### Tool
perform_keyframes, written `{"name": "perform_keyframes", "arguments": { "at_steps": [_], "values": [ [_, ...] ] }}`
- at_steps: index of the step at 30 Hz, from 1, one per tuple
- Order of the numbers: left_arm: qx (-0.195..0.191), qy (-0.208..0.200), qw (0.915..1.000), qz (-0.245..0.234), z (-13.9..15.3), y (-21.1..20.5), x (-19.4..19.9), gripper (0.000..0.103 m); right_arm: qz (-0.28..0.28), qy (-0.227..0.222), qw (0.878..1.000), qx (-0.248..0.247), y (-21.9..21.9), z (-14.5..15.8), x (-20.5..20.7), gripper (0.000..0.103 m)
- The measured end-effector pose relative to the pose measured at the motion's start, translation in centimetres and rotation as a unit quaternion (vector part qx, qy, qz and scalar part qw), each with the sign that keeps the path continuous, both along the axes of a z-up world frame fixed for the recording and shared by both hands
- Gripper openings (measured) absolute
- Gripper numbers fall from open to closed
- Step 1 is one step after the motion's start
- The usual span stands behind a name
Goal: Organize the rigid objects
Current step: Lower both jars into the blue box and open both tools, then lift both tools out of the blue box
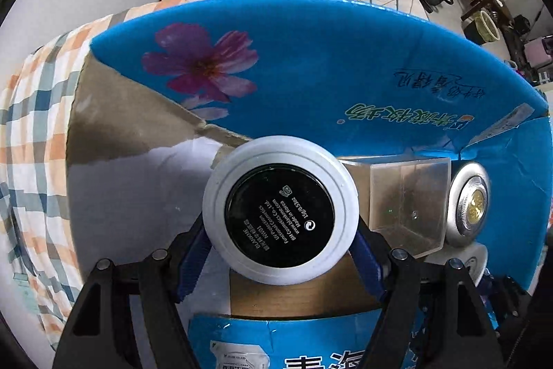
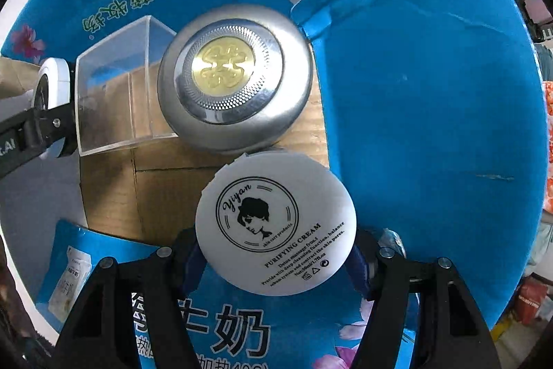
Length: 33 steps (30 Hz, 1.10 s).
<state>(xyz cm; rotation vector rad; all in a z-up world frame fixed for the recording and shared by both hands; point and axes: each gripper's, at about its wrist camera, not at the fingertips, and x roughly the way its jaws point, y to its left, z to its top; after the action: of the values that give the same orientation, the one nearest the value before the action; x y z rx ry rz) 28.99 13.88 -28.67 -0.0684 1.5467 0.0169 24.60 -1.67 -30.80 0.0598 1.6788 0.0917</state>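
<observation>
Over the open blue carton, the left wrist view shows the left gripper pointing down with its blue pads pressed on both sides of a white compact with a black label, jaws fairly wide because the compact is broad. It hangs above the carton's cardboard floor toward the left side. Already on that floor sit a clear plastic box and, past it by the right wall, a silver round case. The carton rests on a checked cloth.

From the right wrist view, the right gripper likewise clamps a white cream jar printed with a portrait, held over the near right corner just beside the silver case, which touches the clear box.

By my reading, two items are stowed and two more are poised for release; both grips remain to be opened. Whether other things wait outside the carton cannot be told.
</observation>
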Motion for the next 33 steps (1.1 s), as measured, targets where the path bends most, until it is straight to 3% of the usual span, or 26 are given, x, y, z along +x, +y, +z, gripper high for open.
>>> {"name": "perform_keyframes", "arguments": {
  "at_steps": [5, 10, 13, 15, 17, 25, 33],
  "values": [
    [-0.019, 0.014, 0.9997, 0.006, 0.2, 0.2, 0.3, 0.073, -0.006, 0.017, 1.000, 0.009, -0.4, -0.7, 0.5, 0.070],
    [-0.013, 0.024, 0.9996, -0.003, 0.6, 0.5, 0.1, 0.077, 0.000, 0.005, 1.000, 0.009, -0.9, 0.2, 1.2, 0.087],
    [-0.003, 0.013, 0.9999, -0.004, 1.5, 0.5, -0.2, 0.086, 0.018, -0.001, 1.000, 0.004, -0.7, 1.0, 1.0, 0.088],
    [0.003, 0.001, 1.0000, -0.004, 2.4, 0.7, -0.6, 0.103, 0.026, -0.008, 1.000, 0.001, -0.7, 1.6, 0.8, 0.091],
    [-0.008, -0.005, 1.0000, 0.001, 3.5, 0.9, -1.4, 0.103, 0.032, -0.016, 0.999, 0.002, -0.5, 2.3, 0.4, 0.092],
    [0.000, -0.056, 0.9984, 0.003, 9.0, 1.0, -5.9, 0.103, 0.046, -0.068, 0.997, 0.013, -1.8, 7.7, -2.1, 0.093],
    [0.006, -0.114, 0.9935, 0.007, 14.5, -1.2, -9.6, 0.103, 0.056, -0.119, 0.991, 0.030, -1.9, 14.4, -7.2, 0.093]
  ]
}}
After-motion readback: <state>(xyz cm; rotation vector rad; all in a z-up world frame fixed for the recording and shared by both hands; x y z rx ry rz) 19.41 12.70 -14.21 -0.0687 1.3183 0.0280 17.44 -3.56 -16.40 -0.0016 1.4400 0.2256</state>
